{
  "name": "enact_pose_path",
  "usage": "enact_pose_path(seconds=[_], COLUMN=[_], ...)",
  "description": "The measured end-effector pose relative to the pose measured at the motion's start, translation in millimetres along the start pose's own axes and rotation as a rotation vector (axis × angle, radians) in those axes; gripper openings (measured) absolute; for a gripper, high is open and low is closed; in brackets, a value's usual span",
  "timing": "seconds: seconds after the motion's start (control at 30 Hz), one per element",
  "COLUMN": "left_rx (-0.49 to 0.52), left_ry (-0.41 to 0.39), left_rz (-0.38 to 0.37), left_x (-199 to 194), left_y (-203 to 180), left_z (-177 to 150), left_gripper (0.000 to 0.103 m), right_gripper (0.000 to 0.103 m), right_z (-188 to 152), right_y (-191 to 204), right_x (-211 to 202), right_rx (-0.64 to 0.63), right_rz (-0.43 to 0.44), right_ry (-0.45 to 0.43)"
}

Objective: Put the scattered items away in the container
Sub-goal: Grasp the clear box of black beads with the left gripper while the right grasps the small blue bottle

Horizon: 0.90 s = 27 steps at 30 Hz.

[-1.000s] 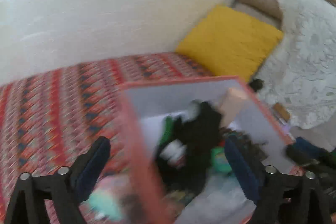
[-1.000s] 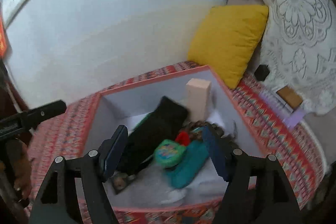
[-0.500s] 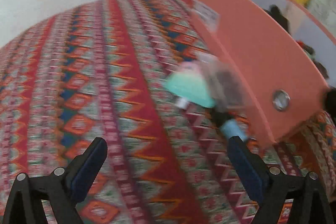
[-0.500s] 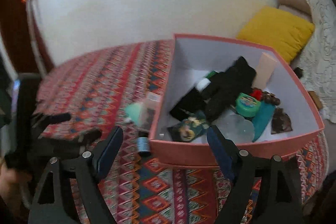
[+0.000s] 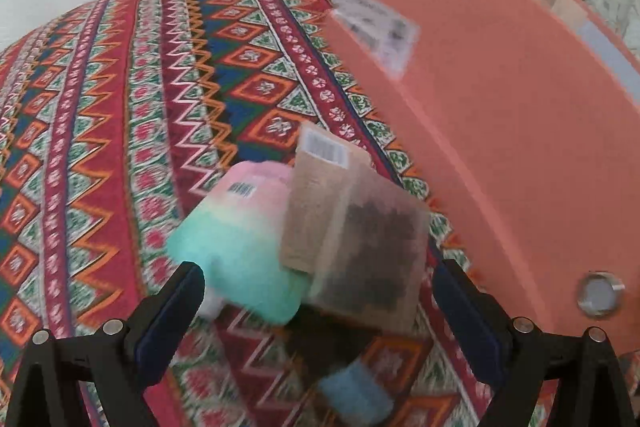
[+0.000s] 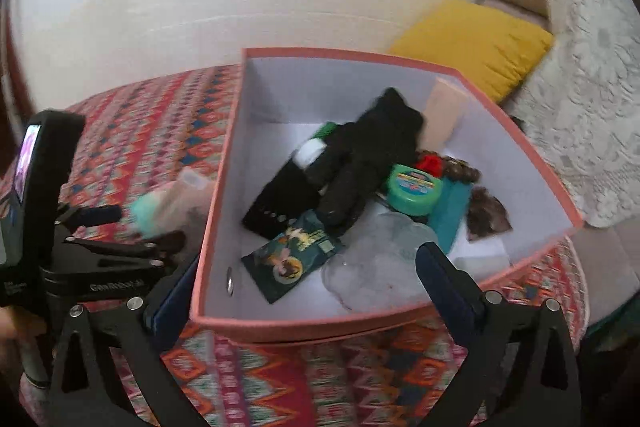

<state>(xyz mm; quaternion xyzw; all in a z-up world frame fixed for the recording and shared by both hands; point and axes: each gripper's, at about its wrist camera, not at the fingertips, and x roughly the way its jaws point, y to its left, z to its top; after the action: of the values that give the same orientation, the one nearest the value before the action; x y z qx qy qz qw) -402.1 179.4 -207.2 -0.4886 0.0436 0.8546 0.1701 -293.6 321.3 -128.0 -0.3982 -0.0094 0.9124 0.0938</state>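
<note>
Left wrist view: left claw [image 5: 316,311] is spread wide and empty over a pastel mint-and-pink plastic bottle [image 5: 244,247] and a flat kraft-paper sachet [image 5: 356,227]. Both lie on the patterned woven cloth [image 5: 120,115], just beside the coral cardboard box [image 5: 500,131]. Both probably light; bottle is smooth, so grip its midsection. Right claw [image 6: 296,287] is also spread and empty.

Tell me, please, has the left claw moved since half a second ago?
Yes. The left claw has closed in on the mint bottle and brown packet beside the pink box; both now sit between its open fingers.
</note>
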Motion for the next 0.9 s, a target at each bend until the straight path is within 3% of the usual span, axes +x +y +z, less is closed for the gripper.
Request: enact_pose_path(seconds=[0.1,0.17,0.2,0.23,0.27,0.3,0.4,0.47,0.67,0.8,0.87,0.9], left_rx=[-0.048,-0.107,-0.133,-0.149,-0.156,-0.176,-0.245,-0.27,-0.305,-0.32,-0.288,-0.269], left_ry=[0.003,0.008,0.016,0.023,0.03,0.036,0.047,0.043,0.003,-0.048,-0.047,-0.046], left_rz=[0.007,0.01,0.018,0.033,0.058,0.055,-0.001,-0.011,-0.068,-0.07,-0.07,-0.069], left_x=[12.1,15.1,16.0,15.6,13.8,9.7,-8.7,-20.6,-51.9,-58.0,-50.7,-46.9], left_y=[10.2,26.2,37.0,48.3,59.9,73.1,111.5,133.0,173.4,180.3,173.1,168.8], left_z=[2.6,2.0,0.3,-2.1,-5.2,-8.5,-20.6,-30.5,-62.4,-56.9,-45.9,-40.4], left_gripper=[0.096,0.089,0.082,0.055,0.033,0.032,0.033,0.053,0.074,0.082,0.082,0.082], right_gripper=[0.099,0.095,0.095,0.095,0.095,0.095,0.096,0.096,0.093,0.085,0.068,0.064], right_z=[-2.1,-4.9,-6.4,-8.1,-10.0,-11.0,-7.9,-1.7,-15.5,-30.0,-33.3,-34.6], right_y=[-12.0,-8.7,-6.4,3.7,16.1,25.6,53.9,69.2,123.0,138.1,139.9,140.3], right_x=[-6.9,-29.1,-40.9,-54.5,-68.5,-76.0,-69.9,-48.8,35.8,79.0,95.6,98.9], right_rx=[0.023,0.046,0.057,0.043,0.021,0.004,-0.005,0.011,-0.111,-0.119,-0.113,-0.12], right_rz=[-0.087,-0.046,-0.022,0.018,0.062,0.107,0.325,0.423,0.39,0.351,0.335,0.324], right_ry=[-0.017,-0.076,-0.107,-0.147,-0.188,-0.205,-0.14,-0.052,0.187,0.281,0.318,0.313])
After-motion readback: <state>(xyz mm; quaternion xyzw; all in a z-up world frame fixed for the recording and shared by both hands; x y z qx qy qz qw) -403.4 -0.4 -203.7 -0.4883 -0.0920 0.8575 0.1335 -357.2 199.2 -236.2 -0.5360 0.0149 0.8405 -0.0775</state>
